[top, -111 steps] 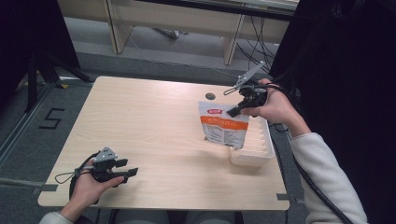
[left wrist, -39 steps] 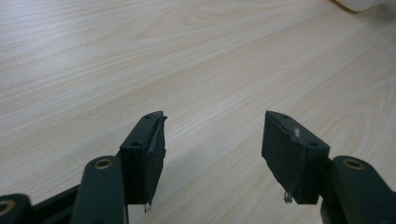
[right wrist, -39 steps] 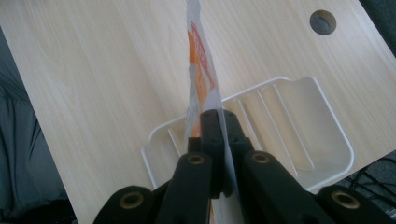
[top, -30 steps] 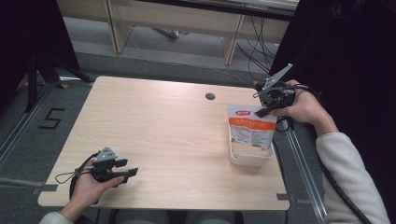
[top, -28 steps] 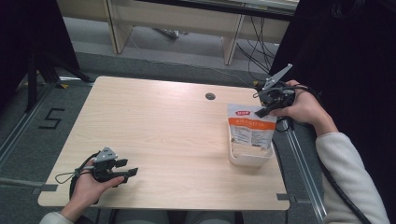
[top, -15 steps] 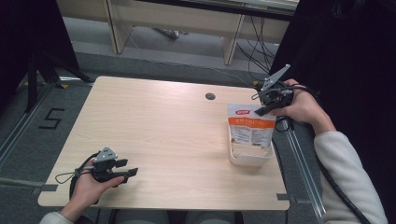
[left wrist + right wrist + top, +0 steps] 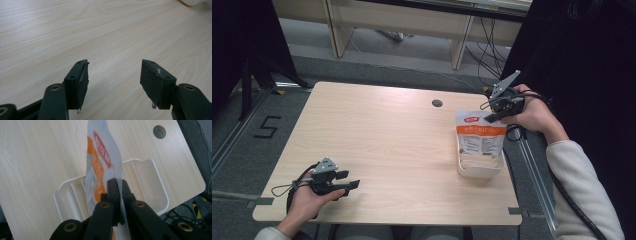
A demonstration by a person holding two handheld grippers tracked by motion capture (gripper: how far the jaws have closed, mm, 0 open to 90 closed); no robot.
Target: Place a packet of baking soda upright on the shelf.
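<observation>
The right gripper (image 7: 117, 202) has its jaws pinched tight on the top edge of the pouch (image 7: 480, 137), which stands upright in the white tray (image 7: 479, 170) near the desk's (image 7: 387, 140) right edge. The left gripper (image 7: 113, 82) just sits low over bare desk at the near left corner, jaws wide apart with nothing in them. Honestly the risk is the floppy pouch tipping over the tray's low rim once it's let go, since nothing props it up

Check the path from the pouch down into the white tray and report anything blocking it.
Nothing visible blocks it. The right gripper holds the pouch upright over the white tray, whose compartments look bare.
</observation>
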